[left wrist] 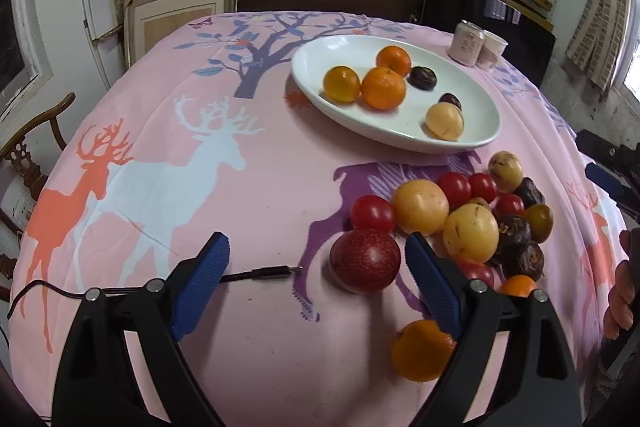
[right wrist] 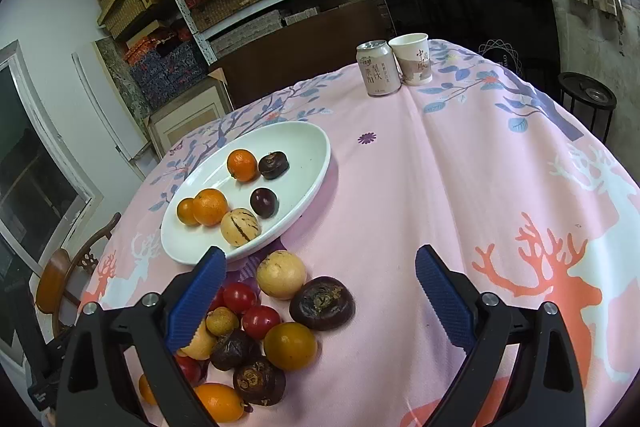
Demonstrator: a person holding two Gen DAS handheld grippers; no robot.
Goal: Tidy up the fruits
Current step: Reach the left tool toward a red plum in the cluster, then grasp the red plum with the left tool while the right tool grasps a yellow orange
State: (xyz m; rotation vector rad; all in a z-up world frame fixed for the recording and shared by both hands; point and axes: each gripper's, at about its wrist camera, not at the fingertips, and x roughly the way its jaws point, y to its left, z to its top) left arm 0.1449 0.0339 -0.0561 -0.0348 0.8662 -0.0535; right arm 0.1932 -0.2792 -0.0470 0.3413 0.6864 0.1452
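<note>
Six fruits already sit on the white plate, beyond both claws. Left claw, released, brackets the red plum, apparently lined up to grab. Right claw, released, hangs over the loose pile.

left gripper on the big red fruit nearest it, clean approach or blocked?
Probably clean. The left gripper is open, and the red fruit lies just ahead between its fingers, nearer the right finger. Only the cherry tomato crowds it from behind.
</note>
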